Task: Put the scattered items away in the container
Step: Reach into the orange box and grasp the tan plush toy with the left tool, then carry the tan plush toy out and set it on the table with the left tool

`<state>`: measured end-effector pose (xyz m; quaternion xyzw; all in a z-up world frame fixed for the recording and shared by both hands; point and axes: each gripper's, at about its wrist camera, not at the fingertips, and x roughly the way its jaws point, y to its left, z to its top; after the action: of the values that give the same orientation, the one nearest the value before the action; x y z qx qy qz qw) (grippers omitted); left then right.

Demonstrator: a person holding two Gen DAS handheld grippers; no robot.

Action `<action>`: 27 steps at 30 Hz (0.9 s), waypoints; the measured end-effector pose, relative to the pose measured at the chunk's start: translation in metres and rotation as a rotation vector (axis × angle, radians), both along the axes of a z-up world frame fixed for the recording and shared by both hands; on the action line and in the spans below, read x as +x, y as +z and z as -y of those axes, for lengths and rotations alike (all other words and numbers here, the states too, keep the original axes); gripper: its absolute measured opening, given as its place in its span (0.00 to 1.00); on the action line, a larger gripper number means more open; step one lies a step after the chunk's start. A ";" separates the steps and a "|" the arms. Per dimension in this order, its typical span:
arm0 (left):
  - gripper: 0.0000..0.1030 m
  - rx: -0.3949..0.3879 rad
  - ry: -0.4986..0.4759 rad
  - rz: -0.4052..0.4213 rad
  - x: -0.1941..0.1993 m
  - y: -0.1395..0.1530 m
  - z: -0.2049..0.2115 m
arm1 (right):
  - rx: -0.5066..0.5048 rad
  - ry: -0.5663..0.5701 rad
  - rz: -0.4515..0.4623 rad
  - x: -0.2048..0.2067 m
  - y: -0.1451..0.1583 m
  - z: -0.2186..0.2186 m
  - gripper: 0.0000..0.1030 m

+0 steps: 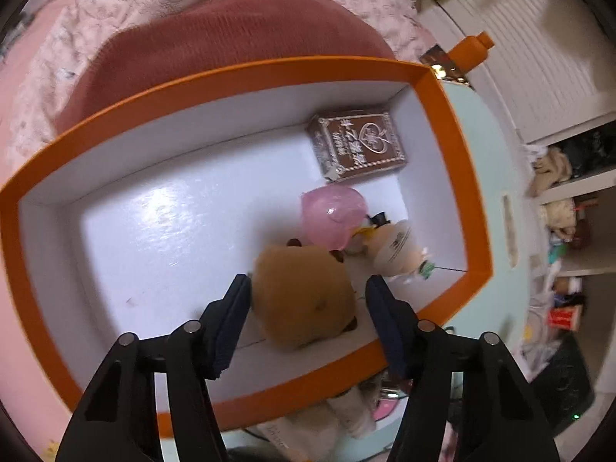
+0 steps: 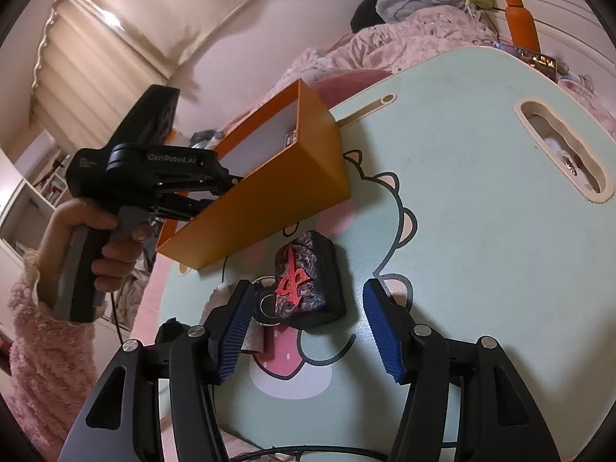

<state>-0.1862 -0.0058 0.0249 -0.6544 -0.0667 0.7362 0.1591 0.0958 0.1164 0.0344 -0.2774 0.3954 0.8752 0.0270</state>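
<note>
Orange walls ring the box (image 1: 238, 73), its white floor bare on the left, with toys crowded at the right end. We see our left tongs (image 1: 304, 288) pointing steeply down over it, released, the brown plush (image 1: 304, 300) lying between the pads without touching. On the mint surface (image 2: 481, 211) our right tongs (image 2: 308, 300) tilt down, released, around the dark keychain block (image 2: 308, 277) beside the box's near wall

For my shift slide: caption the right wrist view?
Open right gripper hovers around dark marbled block keychain beside orange cardboard box.
</note>
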 end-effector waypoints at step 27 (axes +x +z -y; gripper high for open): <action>0.45 0.262 0.037 -0.313 0.113 0.079 0.058 | -0.002 0.018 0.006 0.001 0.000 0.000 0.59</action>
<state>-0.0737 -0.0637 0.1037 -0.5042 -0.1483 0.8168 0.2378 0.0973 0.1166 0.0340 -0.2837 0.3937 0.8741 0.0200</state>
